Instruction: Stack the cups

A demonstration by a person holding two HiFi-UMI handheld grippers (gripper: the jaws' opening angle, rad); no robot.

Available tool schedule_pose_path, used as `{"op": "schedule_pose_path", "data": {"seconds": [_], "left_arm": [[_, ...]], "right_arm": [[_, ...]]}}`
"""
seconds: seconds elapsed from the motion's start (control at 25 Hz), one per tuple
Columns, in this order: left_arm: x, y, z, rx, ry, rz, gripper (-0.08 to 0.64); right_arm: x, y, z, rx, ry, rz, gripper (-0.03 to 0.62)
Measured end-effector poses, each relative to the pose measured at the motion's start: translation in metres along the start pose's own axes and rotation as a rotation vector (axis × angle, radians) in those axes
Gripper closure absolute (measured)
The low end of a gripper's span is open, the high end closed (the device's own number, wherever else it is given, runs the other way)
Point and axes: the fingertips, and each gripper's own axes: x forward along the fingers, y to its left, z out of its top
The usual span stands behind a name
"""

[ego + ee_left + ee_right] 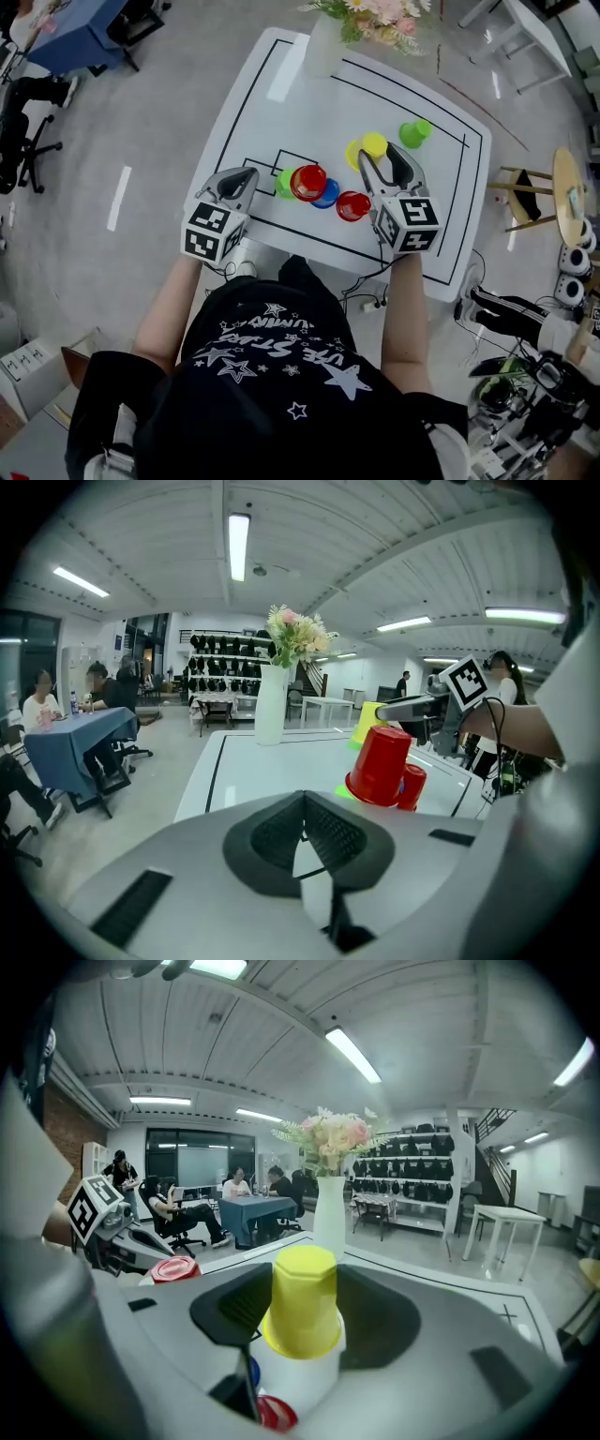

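Wide room with a grey floor (141,141), strip lights (238,541) overhead, a blue-covered table (80,738) with seated people (103,697) at far left, and dark racks (220,658) along the back wall. In the middle, a white rectangular surface (281,84) marked with black lines. At its far edge, a tall white vase (323,47) holding pink and white flowers (375,14).

Near the middle of the surface, a cluster: a large red plastic cup (309,182), base up and tilted, leaning on a green cup (284,184) at its left and touching a blue cup (328,197) at its right. Just right of that, a smaller red cup (352,205). Well apart at far right, a light green cup (414,132).

Yellow plastic cup (373,144) right of the cluster, upside down, wide rim low and flat base up, glossy, faceted near the top. Clamped on both sides by the right gripper (384,153), with fingers (234,1307) part-way closed and pressed to its walls. Cannot tell whether its rim touches the surface.

Left gripper (251,174) at the near left of the cluster, close to the green cup, fingers drawn together at the tips with nothing between.
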Motion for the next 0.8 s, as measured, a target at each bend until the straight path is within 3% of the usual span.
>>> {"op": "schedule_pose_path", "data": {"seconds": [0.8], "left_arm": [[-0.032,-0.023,-0.009,0.053,-0.021,-0.091,0.548]], "right_arm": [[-0.055,0.055,-0.036,0.026,0.011,-0.039,0.373]]}}
